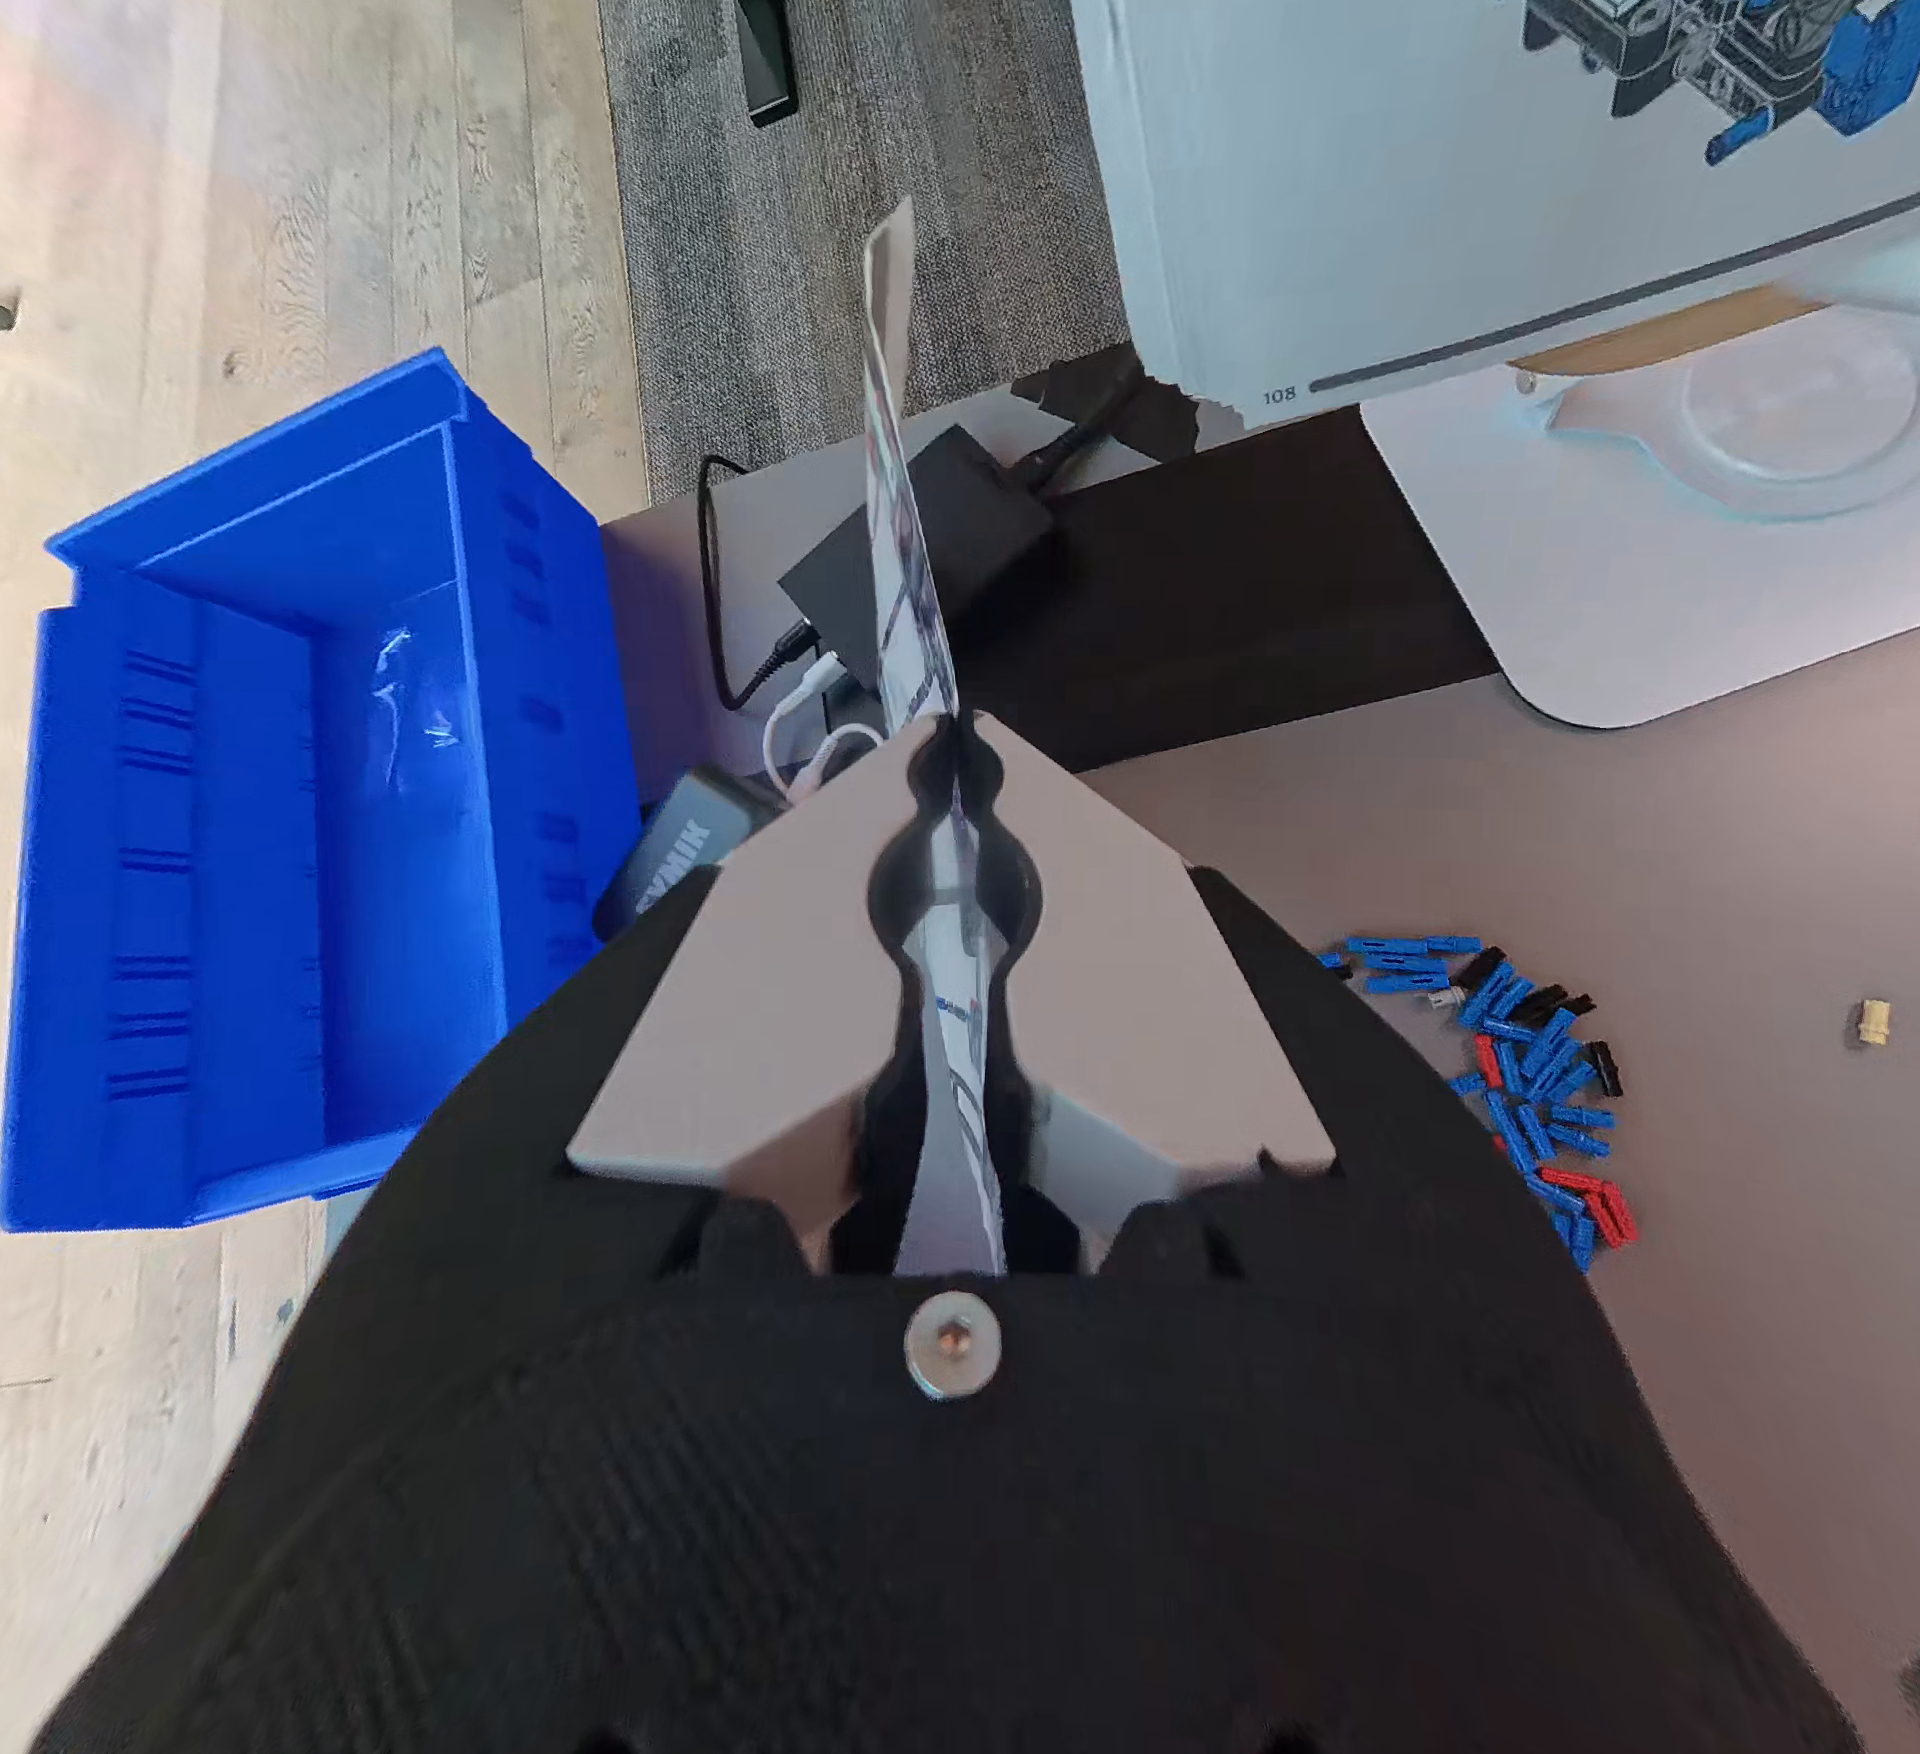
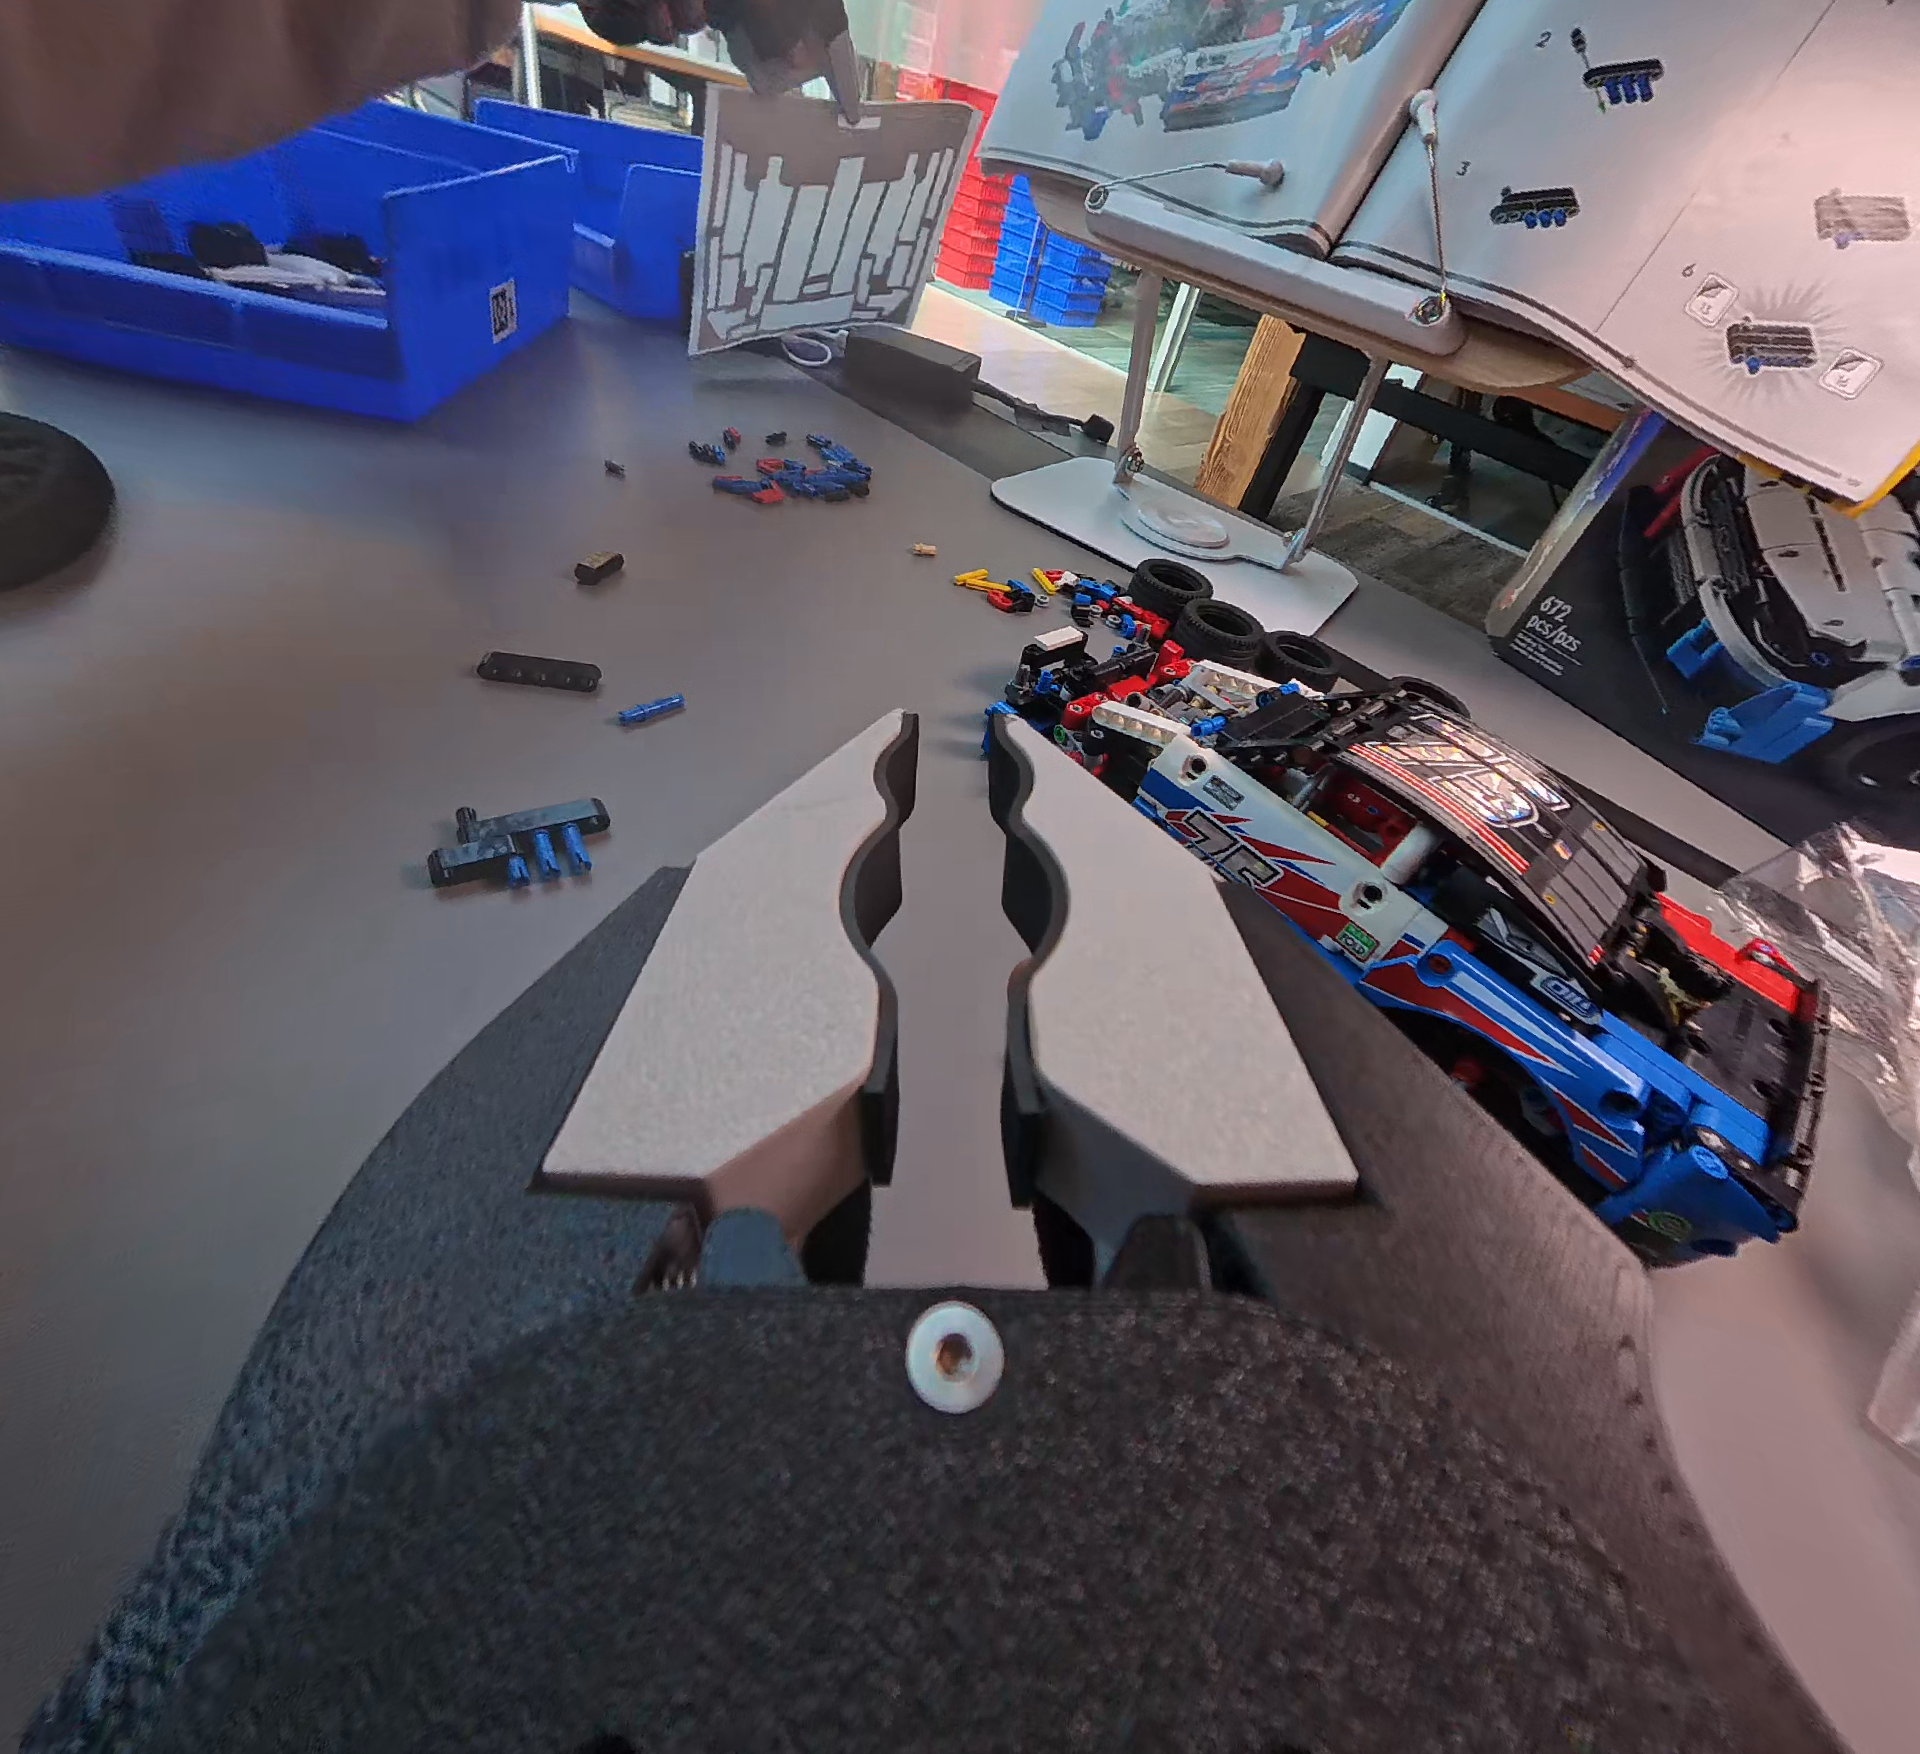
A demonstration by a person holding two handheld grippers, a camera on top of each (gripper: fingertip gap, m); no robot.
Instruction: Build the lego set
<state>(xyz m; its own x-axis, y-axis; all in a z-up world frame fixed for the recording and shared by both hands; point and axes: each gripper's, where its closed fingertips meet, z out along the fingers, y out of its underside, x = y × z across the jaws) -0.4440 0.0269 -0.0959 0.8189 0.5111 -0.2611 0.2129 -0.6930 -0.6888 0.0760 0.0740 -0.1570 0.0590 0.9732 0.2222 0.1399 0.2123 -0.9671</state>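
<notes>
Two blue bins (image 2: 312, 270) stand side by side on the counter (image 2: 260, 624) at ten o'clock. One sticker sheet (image 2: 821, 229) hangs at twelve. One built car (image 2: 1455, 925) lies at three, with three loose black tyres (image 2: 1216, 629) just beyond it. One open instruction book (image 2: 1558, 94) sits on one stand (image 2: 1174, 530).

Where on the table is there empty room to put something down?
Bare table lies between the blue bin, the black beam and the pin pile. Another bare strip sits before the right gripper. It is crowded by the car, tyres and book stand.
</notes>
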